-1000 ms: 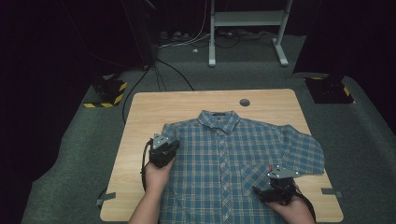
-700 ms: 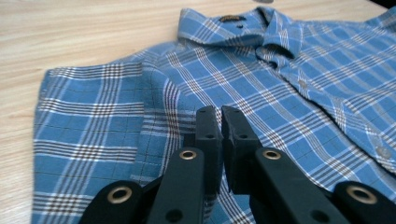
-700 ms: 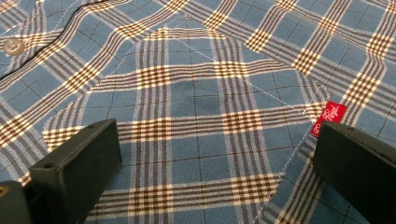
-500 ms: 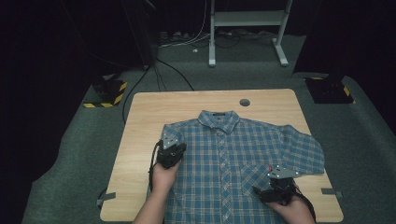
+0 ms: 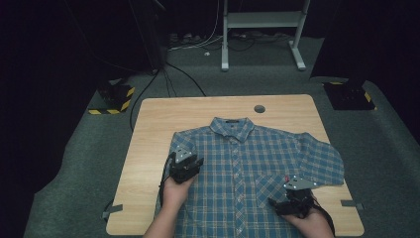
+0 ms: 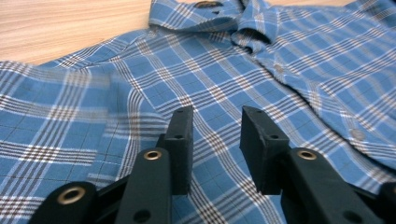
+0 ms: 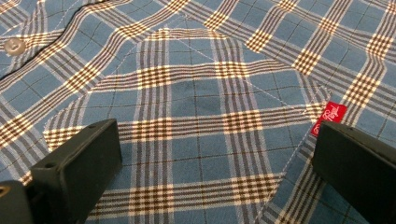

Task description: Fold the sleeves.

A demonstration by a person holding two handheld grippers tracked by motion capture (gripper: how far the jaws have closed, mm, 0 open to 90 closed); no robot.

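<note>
Handling: plaid shirt (image 5: pixel 247 168) judged light, soft, limp; a folded edge is best pinched.
Left gripper (image 6: pixel 215 140): jaws just opening, narrow, nothing between.
Right gripper (image 7: pixel 210 154): jaws wide over chest pocket (image 7: pixel 187 116).

light: dim room, table (image 5: pixel 148 119) lit fr above | blur: high view soft, gripper views sharp
</note>
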